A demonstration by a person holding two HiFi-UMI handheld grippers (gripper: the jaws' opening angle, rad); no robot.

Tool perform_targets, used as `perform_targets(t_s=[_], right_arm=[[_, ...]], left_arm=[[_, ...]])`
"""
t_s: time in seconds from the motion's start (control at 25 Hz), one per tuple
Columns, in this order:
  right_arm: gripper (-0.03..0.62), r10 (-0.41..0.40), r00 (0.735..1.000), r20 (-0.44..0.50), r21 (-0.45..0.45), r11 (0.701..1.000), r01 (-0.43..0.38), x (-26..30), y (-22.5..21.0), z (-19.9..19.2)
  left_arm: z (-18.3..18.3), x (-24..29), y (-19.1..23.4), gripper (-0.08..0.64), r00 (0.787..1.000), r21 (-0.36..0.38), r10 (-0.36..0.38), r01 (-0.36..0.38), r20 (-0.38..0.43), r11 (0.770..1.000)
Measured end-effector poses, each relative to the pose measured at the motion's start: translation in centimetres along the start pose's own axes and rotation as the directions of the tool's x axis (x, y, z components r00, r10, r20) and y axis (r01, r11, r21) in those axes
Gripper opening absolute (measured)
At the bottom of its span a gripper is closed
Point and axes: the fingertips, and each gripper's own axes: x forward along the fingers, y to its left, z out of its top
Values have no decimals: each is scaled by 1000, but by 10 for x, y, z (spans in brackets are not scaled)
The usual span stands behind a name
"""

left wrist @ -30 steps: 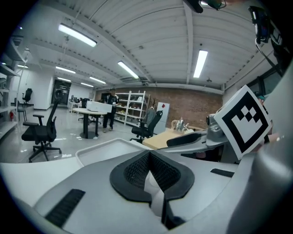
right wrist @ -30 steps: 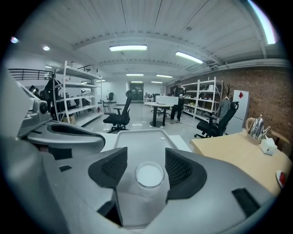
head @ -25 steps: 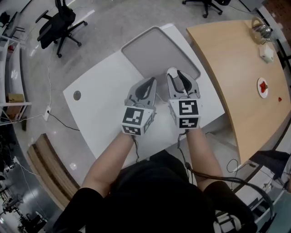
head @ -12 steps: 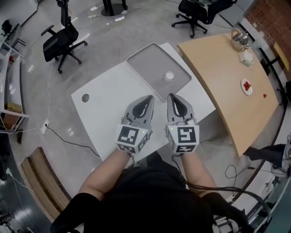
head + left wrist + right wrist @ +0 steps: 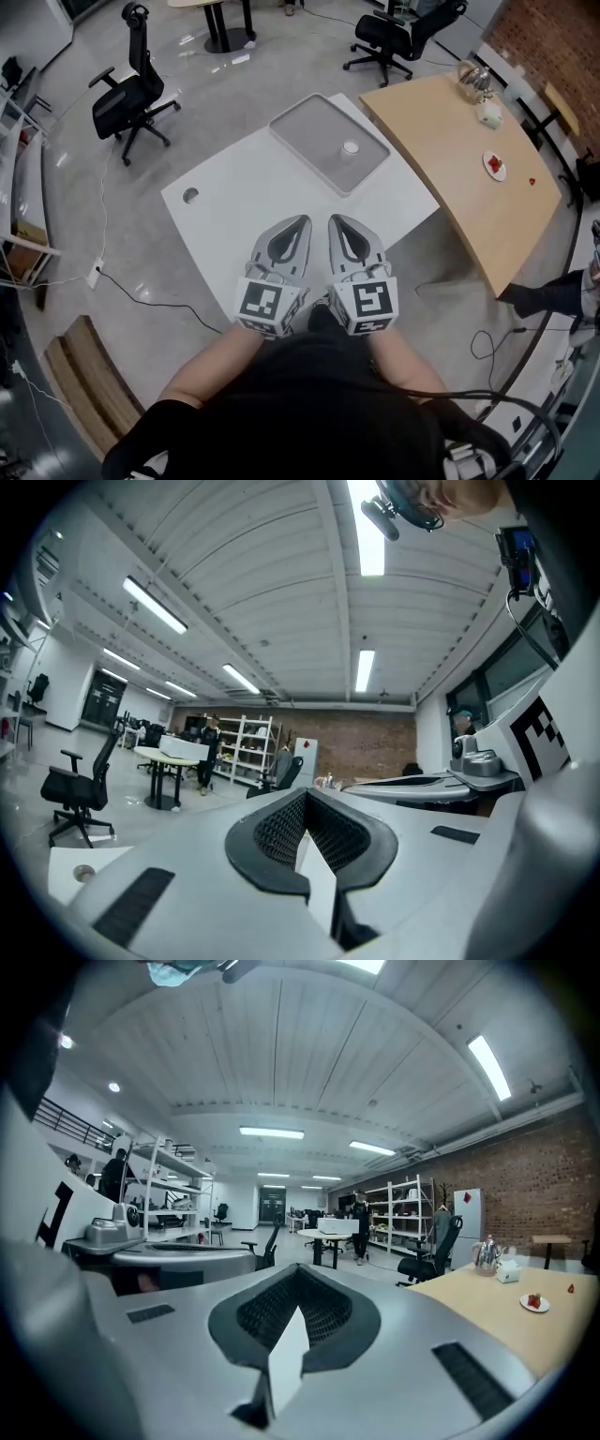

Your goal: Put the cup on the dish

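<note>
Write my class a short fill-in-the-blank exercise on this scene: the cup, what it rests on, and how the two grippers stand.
1. On the grey tray stands a small white ____.
2. The tray lies on the ____ table, not on the wooden table beside it.
3. The left gripper and the right gripper are both ____, with nothing between their jaws.

Missing words: cup; white; shut
</note>
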Motion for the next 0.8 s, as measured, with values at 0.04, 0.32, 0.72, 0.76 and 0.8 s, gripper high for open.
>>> perform_targets(t_s=[0.04, 0.32, 0.72, 0.76, 0.8], right_arm=[[12, 2, 1000, 5, -3, 1000, -2, -6, 8, 1], [12, -22, 999, 32, -21, 1000, 23, -42, 38, 7], [12, -57, 997, 60, -21, 998, 58, -70, 49, 16], [11, -56, 996, 64, -22, 998, 58, -72, 50, 16], [11, -57, 996, 66, -22, 998, 59, -73, 51, 16]], left_arm=[[1, -8, -2, 0, 1000, -3, 3, -3, 4, 1000], [6, -52, -11, 0, 1000, -7, 9, -9, 19, 1000], [9, -71, -32, 0, 999, 10, -32, 31, 27, 999], [10, -72, -33, 0, 999, 13, -34, 33, 29, 999], [11, -73, -34, 0, 999, 16, -36, 36, 30, 999]])
